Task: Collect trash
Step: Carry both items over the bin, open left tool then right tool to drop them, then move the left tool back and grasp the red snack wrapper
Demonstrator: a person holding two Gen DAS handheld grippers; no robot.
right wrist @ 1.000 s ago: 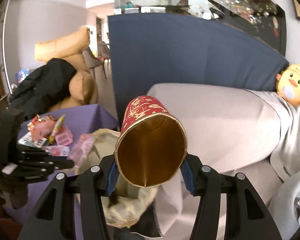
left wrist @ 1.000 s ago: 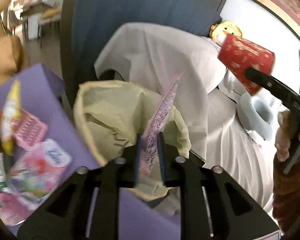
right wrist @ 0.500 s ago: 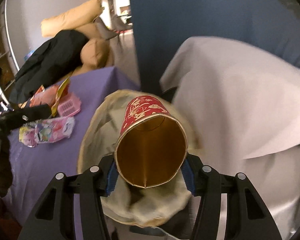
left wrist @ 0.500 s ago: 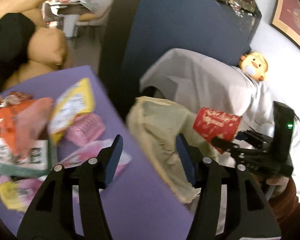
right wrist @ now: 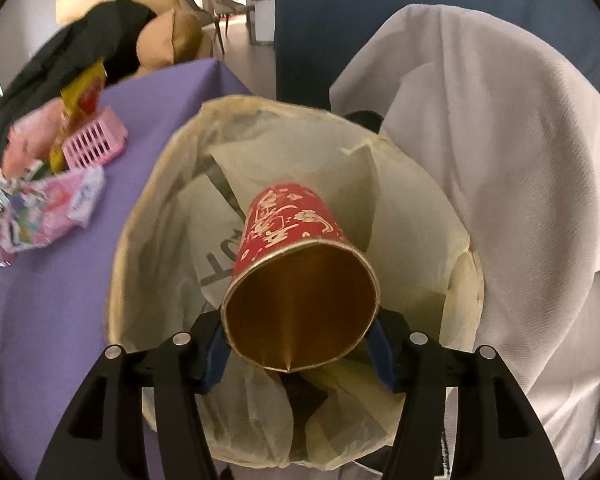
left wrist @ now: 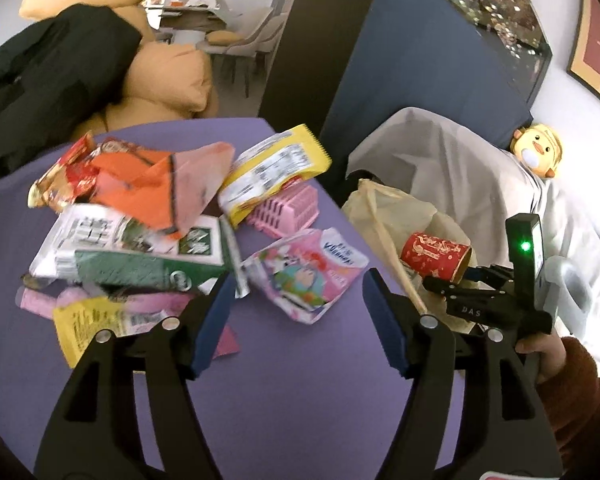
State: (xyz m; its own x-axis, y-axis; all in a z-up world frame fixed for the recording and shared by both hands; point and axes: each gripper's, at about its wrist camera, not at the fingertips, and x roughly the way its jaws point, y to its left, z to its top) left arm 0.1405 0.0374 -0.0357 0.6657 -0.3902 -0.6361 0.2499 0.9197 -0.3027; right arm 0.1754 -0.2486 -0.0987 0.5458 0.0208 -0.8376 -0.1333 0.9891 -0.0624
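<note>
Right gripper (right wrist: 300, 350): my jaws have just been opening; the red paper cup (right wrist: 296, 264) sits between them, and I cannot tell whether the pads grip it.
Cup axis: runs along my fingers, mouth toward me, base pointing into the lined bin (right wrist: 156, 184) directly below.
Left gripper (left wrist: 296, 316): jaws spread, nothing between them, just opened further.
Nearest wrapper: pink tissue pack (left wrist: 306, 274), just ahead of my left fingertips on the purple table (left wrist: 300, 400).

Duck plush (left wrist: 537, 153) on white-draped sofa (left wrist: 452, 152); black coat (left wrist: 40, 76) over tan cushions (left wrist: 168, 80).
</note>
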